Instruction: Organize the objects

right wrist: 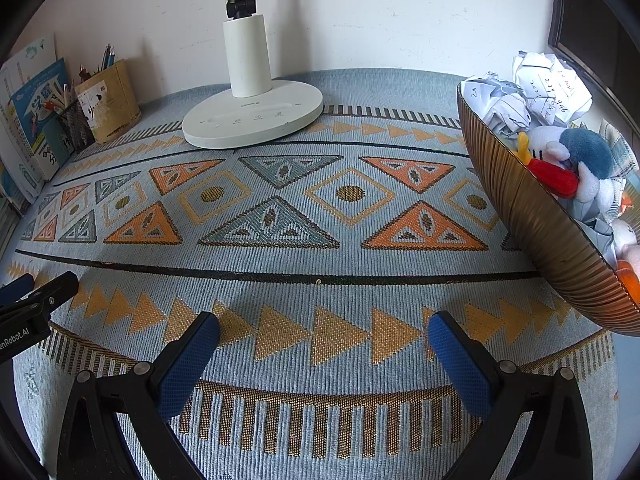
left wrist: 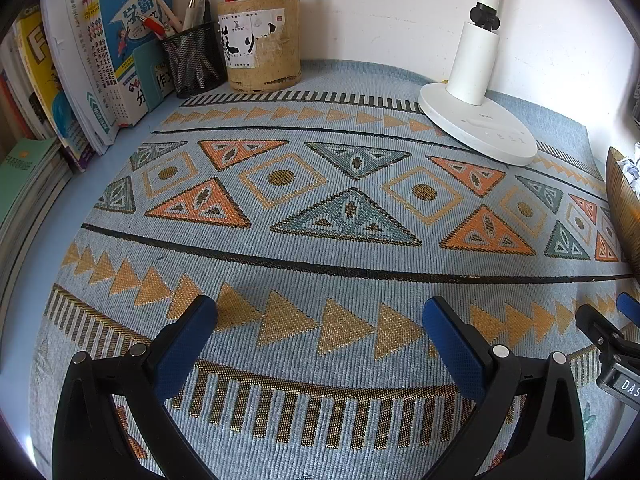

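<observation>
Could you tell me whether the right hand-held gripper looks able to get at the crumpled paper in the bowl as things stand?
Probably yes: the right hand-held gripper is open and empty, and the crumpled paper sits on top of the bowl, nothing covering it.

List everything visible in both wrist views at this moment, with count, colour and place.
patterned mat: one, light blue with orange triangles, covering the desk
desk lamp: one, white, back centre on the mat
bowl: one, ribbed bronze, right side
crumpled paper: several balls, white, in the bowl
plush toys: at least two, white, blue and red, in the bowl
round pen pot: one, tan, back left
mesh pen cup: one, black, beside the pot
books: a row, mixed colours, far left
left gripper: blue pads, open, empty
right gripper: blue pads, open, empty
</observation>
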Available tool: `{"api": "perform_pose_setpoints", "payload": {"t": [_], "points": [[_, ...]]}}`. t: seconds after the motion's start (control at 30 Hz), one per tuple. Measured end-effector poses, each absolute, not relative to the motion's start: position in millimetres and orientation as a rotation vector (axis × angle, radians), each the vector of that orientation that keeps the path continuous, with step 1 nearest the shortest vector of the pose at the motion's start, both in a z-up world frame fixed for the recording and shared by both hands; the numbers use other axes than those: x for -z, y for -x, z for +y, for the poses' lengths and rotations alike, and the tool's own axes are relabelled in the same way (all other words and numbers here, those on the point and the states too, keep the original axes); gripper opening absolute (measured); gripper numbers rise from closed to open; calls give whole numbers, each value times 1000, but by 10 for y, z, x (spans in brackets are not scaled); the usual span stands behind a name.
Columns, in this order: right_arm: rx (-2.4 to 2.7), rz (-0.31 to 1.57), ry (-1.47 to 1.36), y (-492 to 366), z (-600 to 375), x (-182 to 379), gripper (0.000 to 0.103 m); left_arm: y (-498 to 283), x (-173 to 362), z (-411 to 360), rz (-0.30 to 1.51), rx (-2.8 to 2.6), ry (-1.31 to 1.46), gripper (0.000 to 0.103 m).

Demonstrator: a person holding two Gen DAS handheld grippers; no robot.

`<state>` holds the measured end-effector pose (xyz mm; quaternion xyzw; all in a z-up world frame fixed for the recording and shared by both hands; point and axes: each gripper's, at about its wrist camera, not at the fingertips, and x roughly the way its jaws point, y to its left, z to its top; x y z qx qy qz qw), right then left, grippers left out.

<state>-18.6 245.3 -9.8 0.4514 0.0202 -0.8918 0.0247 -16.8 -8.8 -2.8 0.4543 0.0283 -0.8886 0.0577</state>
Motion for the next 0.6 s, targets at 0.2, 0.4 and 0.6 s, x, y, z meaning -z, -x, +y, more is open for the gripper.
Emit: {"api": "perform_pose_setpoints", "payload": {"t": [0.2,0.4,0.6], "points": [[2758,63,-1396,185,2454,101,103,166,35,-86,86,2694,-1377,103],[2758,62,-1396,184,2454,103,103,164,37,-83,86,2694,-1376,103],[2758,62,-1396,184,2454,103,103,162,37,-81,86,2694,-1377,103]]}}
